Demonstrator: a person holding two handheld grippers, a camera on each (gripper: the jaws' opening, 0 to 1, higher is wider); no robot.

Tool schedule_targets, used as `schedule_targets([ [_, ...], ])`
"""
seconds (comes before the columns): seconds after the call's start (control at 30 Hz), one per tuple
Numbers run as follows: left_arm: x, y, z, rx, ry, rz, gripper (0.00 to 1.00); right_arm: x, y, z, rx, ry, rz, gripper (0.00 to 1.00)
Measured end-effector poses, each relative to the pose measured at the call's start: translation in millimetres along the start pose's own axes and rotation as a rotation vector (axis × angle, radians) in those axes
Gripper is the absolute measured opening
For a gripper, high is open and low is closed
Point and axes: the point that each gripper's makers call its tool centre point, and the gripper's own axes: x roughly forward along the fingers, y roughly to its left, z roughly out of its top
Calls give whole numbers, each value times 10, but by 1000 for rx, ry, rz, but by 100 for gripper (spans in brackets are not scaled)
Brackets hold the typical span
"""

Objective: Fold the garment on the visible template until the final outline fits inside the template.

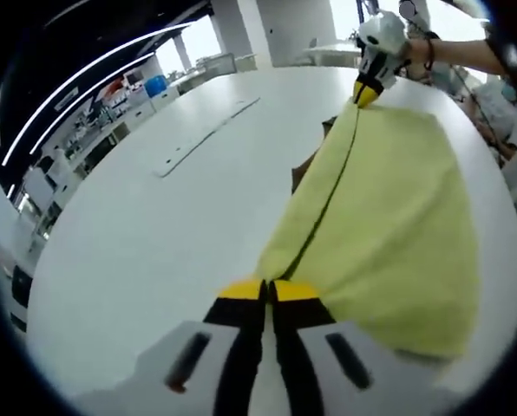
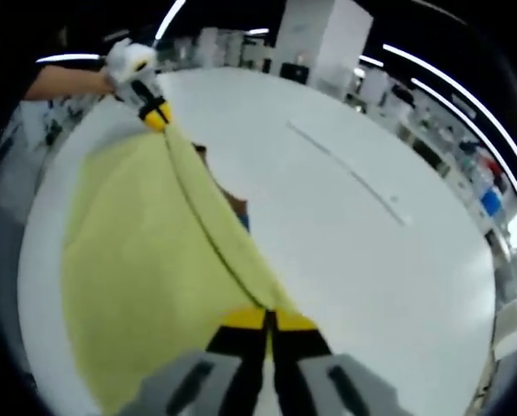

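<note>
Both grippers pinch the yellow garment (image 1: 389, 217): left gripper (image 1: 269, 290) at frame bottom, right gripper (image 1: 367, 91) upper right, fabric stretched taut over the white table (image 1: 154, 234).

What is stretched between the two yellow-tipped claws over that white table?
A yellow garment. Its folded edge runs taut from the left gripper to the right gripper, both shut on it. The right gripper view shows the same span over the table.

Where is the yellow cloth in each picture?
Left gripper view: the yellow cloth fills the right half, stretched from the left gripper at the bottom up to the right gripper at the top.
Right gripper view: the cloth fills the left half, stretched from the right gripper up to the left gripper.
Shared landmark: the white table.
</note>
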Motion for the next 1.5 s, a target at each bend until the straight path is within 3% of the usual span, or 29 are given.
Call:
schedule_targets([
  [0.13,-83,56,94,-38,-50,18,0,-36,-38,35,-27,2,-19,0],
  [0.33,-131,206,201,-180,-134,58,0,-117,-241,225,-34,-49,-96,0],
  [0.47,-83,375,186,-318,-153,130,0,-76,-400,301,5,-74,-160,0],
  [0.53,-41,397,233,-391,-187,123,0,-2,-438,297,33,-83,-169,0],
  [0.63,-13,385,263,-384,-183,136,8,7,-443,279,91,-84,-179,1],
  [0.77,-23,389,232,-416,-170,150,25,4,-447,296,185,-112,-177,32],
  [0.87,-64,385,209,-464,-179,152,39,-13,-347,278,280,-122,-109,48],
  [1.0,-136,354,164,-517,-206,136,54,-65,-305,225,358,-146,-91,73],
  [1.13,-261,220,199,-588,-268,106,71,-211,-138,219,406,-169,-53,85],
  [1.2,-328,214,150,-583,-277,105,76,-297,-37,205,423,-174,-39,93],
  [1.27,-374,75,191,-578,-288,99,83,-352,27,198,438,-192,-19,99],
  [1.47,-567,-47,189,-565,-308,86,96,-522,274,96,445,-187,28,99],
  [1.5,-621,-141,215,-565,-308,85,98,-581,361,84,443,-192,39,99],
])
